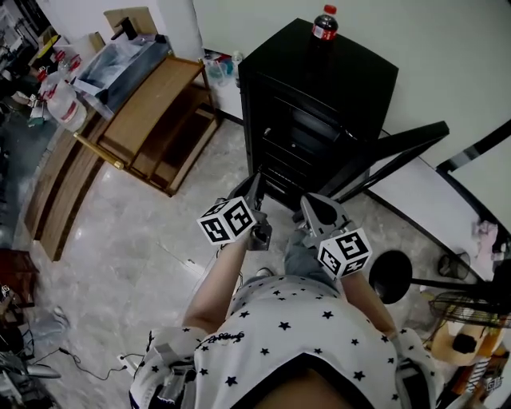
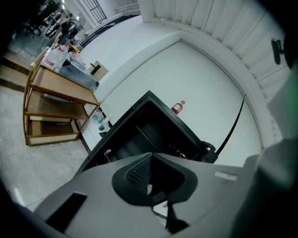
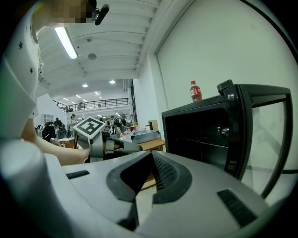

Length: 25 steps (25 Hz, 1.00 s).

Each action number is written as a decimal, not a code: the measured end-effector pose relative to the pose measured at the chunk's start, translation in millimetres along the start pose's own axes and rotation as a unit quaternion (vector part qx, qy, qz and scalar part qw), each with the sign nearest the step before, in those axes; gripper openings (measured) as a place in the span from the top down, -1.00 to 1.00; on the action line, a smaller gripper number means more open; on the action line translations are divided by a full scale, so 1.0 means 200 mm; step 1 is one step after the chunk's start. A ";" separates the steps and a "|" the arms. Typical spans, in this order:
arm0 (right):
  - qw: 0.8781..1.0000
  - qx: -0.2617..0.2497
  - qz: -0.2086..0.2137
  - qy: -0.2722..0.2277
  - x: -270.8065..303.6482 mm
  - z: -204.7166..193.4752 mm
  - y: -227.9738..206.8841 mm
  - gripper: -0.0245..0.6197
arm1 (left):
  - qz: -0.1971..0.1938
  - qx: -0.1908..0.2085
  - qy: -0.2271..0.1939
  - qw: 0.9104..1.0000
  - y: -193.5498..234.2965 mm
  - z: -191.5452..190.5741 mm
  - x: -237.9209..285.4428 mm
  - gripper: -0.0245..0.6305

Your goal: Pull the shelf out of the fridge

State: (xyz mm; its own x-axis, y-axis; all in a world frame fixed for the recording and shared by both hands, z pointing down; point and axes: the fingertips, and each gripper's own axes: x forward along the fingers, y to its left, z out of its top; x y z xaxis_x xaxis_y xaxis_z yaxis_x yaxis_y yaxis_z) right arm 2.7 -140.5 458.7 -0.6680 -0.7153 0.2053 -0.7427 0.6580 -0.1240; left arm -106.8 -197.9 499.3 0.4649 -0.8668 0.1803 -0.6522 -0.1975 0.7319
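I held my left gripper (image 1: 257, 185) and my right gripper (image 1: 306, 201) side by side near the middle of the head view. Both pointed up the frame toward the open front of the fridge (image 1: 319, 88). Neither touched it. In the left gripper view my jaws were pressed together at the tips with nothing between them. In the right gripper view the jaws were likewise together and held nothing.

The fridge was a black cabinet in the upper centre of the head view. Its door (image 1: 399, 148) was swung wide toward the right of the frame. The shelf (image 3: 197, 142) sat inside the dark interior. In the right gripper view it showed as a thin pale line crossing the cavity, to the right of my jaws and well apart from them. In the left gripper view the open cavity lay just above my jaws in the frame, and I could not make out the shelves in it clearly.

A cola bottle (image 1: 324, 22) with a red cap stood upright on top of the fridge, near its back edge. A wooden rack (image 1: 152, 120) stood in the upper left of the head view, just left of the fridge. Plastic bags and bottles were on its top. The floor (image 1: 136, 232) below my grippers was pale and glossy.
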 end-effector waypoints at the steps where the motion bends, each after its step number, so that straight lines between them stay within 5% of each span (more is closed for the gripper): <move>1: 1.000 0.000 0.000 0.000 0.01 0.01 -0.03 0.94 | -0.005 -0.008 -0.002 1.000 -0.01 0.01 0.04 0.88; 15: 1.000 0.009 0.006 0.005 0.04 0.01 -0.23 0.94 | -0.065 -0.149 -0.021 0.986 -0.06 0.06 0.49 0.88; 25: 1.000 0.015 0.011 0.009 0.04 -0.01 -0.32 0.94 | -0.085 -0.204 -0.013 0.975 -0.05 0.04 0.84 0.88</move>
State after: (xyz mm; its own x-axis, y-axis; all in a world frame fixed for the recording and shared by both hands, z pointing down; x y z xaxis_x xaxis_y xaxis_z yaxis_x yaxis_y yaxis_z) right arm 44.9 -187.4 470.0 -0.6836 -0.6963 0.2187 -0.7289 0.6663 -0.1574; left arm -26.9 -346.0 516.0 0.5267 -0.8498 0.0199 -0.2711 -0.1458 0.9514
